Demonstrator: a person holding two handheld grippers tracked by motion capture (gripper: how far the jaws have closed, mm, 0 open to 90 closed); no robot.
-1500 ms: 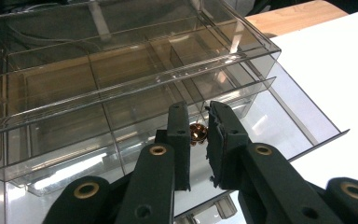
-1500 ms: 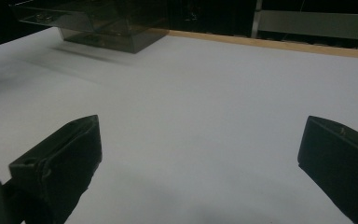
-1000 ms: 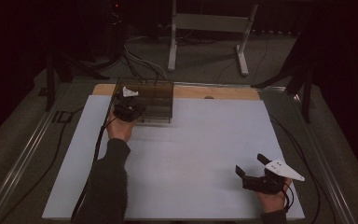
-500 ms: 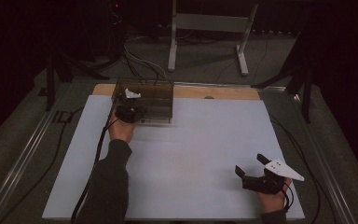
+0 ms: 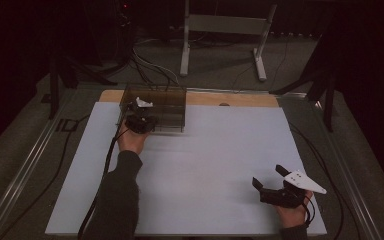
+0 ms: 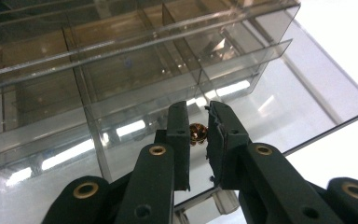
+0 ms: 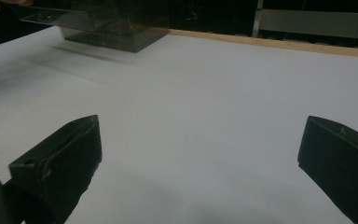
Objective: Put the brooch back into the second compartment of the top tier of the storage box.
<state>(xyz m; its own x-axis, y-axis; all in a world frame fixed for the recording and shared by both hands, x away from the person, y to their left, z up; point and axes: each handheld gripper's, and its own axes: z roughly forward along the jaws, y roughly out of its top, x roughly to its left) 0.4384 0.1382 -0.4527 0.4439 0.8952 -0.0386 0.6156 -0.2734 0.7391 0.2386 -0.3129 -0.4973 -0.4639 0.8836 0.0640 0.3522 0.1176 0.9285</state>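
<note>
Smoky clear drawer organizer (image 6: pixel 135 74), gold knob (image 6: pixel 198 133) pinched

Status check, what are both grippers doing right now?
Left gripper shut on small brass knob of clear drawer box. Right gripper open, idle over white table. Nothing in the way.

You have one clear drawer organiser (image 5: pixel 155 107) on the worktop (image 5: pixel 205 165). One small brass knob (image 6: pixel 197 132) shows on it. You hold two grippers: left gripper (image 5: pixel 140 121), right gripper (image 5: pixel 271 181).

dim room – dark surround | glare on clear box (image 6: pixel 135 70) | soft focus
</note>
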